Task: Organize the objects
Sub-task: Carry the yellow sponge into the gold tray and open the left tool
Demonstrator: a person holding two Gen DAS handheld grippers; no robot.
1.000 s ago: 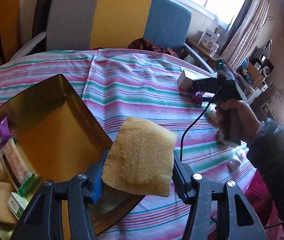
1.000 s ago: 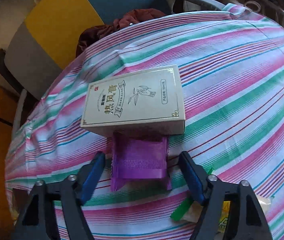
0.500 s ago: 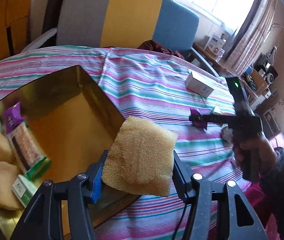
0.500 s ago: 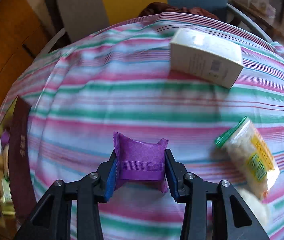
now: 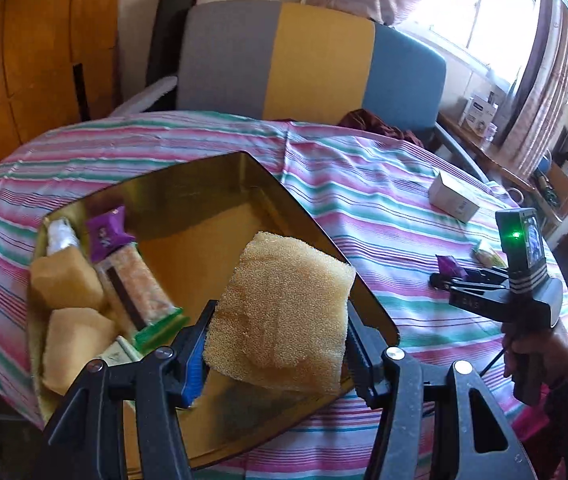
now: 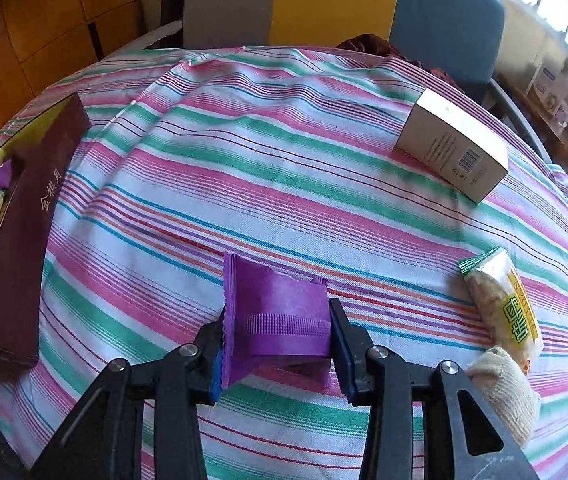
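My left gripper (image 5: 274, 344) is shut on a yellow sponge (image 5: 280, 312) and holds it above the near right part of the gold tin box (image 5: 204, 184). The box holds two sponges (image 5: 66, 280), a snack bar (image 5: 136, 288), a purple packet (image 5: 106, 234) and a small white bottle (image 5: 58, 234). My right gripper (image 6: 278, 350) is shut on a purple packet (image 6: 276, 312) lifted just above the striped tablecloth (image 6: 244, 160). The right gripper also shows in the left wrist view (image 5: 443, 278), right of the box. The box's dark red side (image 6: 20, 240) is at the left of the right wrist view.
A white carton (image 6: 451, 148) lies at the back right of the table. A wrapped rice snack (image 6: 503, 304) and a cream sponge piece (image 6: 503, 388) lie at the right. A grey, yellow and blue chair (image 5: 303, 64) stands behind the table.
The right gripper closed on the purple packet beside the carton and carried it left toward the box. The left gripper kept hold of the sponge and moved farther over the box.
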